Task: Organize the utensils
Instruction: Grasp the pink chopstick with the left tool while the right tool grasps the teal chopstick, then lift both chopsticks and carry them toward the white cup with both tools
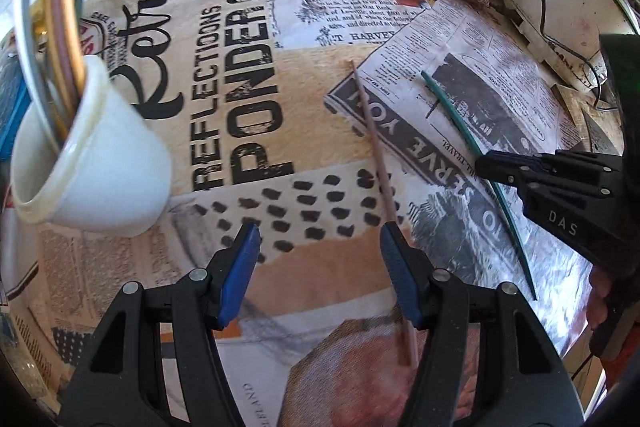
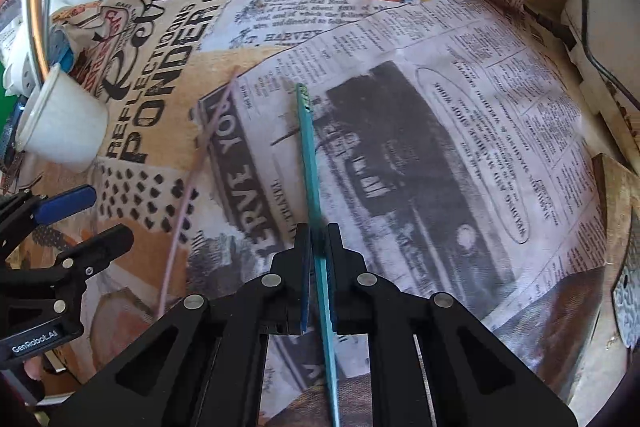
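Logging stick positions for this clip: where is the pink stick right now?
The pink stick lies on the printed cloth, against the open left gripper's right finger, left of the green stick.

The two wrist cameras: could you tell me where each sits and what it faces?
Left wrist: on the open left gripper, facing the cup and pink stick; right gripper shows.
Right wrist: on the right gripper, shut on the green stick; left gripper shows.
Shared: both sticks, cup, printed cloth.
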Demonstrator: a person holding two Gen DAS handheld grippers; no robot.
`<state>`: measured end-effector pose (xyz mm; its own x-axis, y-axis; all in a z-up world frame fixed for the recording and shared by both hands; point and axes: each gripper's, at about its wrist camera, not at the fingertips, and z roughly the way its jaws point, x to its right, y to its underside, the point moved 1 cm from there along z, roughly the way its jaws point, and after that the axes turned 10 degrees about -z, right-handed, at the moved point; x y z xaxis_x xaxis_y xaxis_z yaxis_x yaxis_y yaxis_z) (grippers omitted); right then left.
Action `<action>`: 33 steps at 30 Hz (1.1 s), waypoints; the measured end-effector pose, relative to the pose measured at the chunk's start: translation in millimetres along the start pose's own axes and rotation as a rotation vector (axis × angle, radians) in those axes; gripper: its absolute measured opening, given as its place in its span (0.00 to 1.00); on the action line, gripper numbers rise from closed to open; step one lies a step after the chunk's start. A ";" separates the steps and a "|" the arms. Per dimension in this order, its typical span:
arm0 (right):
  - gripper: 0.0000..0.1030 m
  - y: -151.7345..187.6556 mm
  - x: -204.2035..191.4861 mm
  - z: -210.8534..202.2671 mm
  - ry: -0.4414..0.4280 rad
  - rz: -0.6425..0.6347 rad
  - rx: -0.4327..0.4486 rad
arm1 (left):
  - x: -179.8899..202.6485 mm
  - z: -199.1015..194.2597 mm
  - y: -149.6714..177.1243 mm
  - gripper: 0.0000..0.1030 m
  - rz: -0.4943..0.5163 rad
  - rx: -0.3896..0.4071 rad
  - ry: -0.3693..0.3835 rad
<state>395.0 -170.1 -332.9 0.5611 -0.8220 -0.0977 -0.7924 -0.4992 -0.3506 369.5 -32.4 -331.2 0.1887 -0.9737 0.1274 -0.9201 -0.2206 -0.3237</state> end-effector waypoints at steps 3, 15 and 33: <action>0.07 -7.5 1.5 3.3 0.008 0.000 0.003 | 1.6 5.7 -2.8 0.59 -0.016 -0.016 0.013; 0.06 -10.4 12.6 4.6 -0.072 0.021 0.025 | 20.7 25.0 -11.4 0.35 -0.024 -0.080 0.086; 0.06 23.2 50.8 -42.9 -0.081 0.147 0.120 | 99.2 47.1 -36.7 0.10 0.137 -0.136 0.144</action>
<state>394.9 -235.2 -306.1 0.4624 -0.8566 -0.2289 -0.8360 -0.3351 -0.4346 438.1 -123.6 -350.9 0.0172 -0.9739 0.2264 -0.9734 -0.0681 -0.2190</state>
